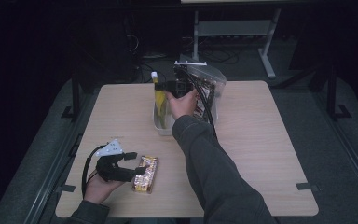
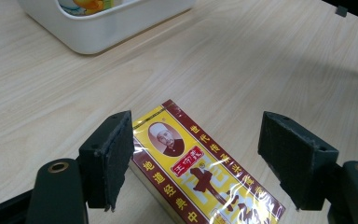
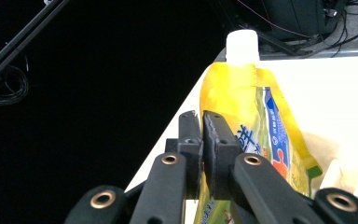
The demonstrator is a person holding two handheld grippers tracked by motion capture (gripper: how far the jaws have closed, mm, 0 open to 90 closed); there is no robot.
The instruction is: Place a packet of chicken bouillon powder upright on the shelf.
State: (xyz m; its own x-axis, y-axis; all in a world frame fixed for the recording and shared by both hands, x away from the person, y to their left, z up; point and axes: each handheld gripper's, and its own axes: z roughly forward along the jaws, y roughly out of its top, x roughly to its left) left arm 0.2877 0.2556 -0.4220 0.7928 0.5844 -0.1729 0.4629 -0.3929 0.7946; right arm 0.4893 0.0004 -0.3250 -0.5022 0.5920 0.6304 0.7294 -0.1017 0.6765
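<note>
Right tool pinches the yellow pouch's edge; left tool spread astride the box.

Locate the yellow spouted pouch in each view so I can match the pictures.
High view: the yellow pouch stands in the white bin, upper centre.
Left gripper view: I cannot make it out.
Right gripper view: centre right, behind the right gripper.
Shared landmark: the white bin, top left in the left gripper view.

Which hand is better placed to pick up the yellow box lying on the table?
Left. The left gripper already has its open jaws on either side of the yellow box at the near edge. The right gripper is far off at the white bin, nearly shut at the yellow pouch.
</note>
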